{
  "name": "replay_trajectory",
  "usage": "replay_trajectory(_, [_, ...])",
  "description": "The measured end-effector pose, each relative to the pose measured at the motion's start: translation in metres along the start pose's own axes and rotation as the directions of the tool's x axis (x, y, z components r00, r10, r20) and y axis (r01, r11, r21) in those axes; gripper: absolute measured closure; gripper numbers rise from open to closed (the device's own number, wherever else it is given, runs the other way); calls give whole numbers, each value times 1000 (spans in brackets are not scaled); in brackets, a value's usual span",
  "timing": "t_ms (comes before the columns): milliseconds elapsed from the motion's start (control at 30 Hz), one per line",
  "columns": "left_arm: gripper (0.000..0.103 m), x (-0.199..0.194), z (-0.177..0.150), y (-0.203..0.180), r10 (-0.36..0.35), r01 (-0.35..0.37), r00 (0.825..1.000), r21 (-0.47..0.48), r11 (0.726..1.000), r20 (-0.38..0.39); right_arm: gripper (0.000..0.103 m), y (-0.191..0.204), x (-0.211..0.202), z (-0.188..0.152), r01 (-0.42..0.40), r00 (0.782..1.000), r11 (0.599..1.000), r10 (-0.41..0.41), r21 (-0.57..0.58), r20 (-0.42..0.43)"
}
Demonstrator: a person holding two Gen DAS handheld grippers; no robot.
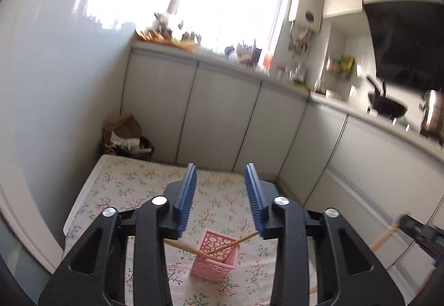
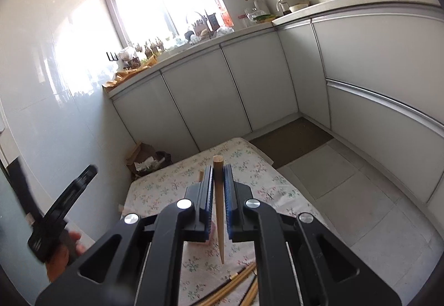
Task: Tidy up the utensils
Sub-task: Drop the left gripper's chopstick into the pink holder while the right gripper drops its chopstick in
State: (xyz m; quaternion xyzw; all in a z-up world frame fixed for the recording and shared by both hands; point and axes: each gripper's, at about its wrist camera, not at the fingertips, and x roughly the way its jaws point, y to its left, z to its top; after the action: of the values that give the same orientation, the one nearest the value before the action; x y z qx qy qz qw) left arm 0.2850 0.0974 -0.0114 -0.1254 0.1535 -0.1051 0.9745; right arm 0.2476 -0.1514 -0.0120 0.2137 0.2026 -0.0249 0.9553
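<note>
The right gripper (image 2: 219, 189) pinches one wooden chopstick (image 2: 219, 211) between its blue pads, thick end up and thin tip hanging above the flowered table (image 2: 277, 183). The left gripper (image 1: 220, 197) is spread wide and holds nothing; it hangs over the pink basket (image 1: 215, 258), which stands near the middle of the table with two chopsticks (image 1: 233, 243) already leaning inside, crossed. More chopsticks (image 2: 236, 282) lie near the table's front edge. To do this step well, I think the tip should come straight over the basket's opening before the pads release, because a tilted stick may catch the rim.
</note>
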Motion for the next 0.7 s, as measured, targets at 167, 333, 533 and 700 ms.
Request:
replay_trajectory(167, [36,-45,-12,16,47,-44,996,-47,998,73,95,33,15,19,-45,996,999,46,-26,70])
replay_trajectory(333, [37,-41,-19,26,95,-94,995,-14,995,35,95,65,51,26,-70,992,997,74,-45,107])
replay_trajectory(533, [37,-38,-22,43,126,-126,992,-8,992,14,95,80,107,5,-54,996,996,59,-65,73])
replay_trajectory(700, [37,-42,-22,48,146,-146,989,4,989,21,93,88,139,-16,-49,999,993,50,-111,2])
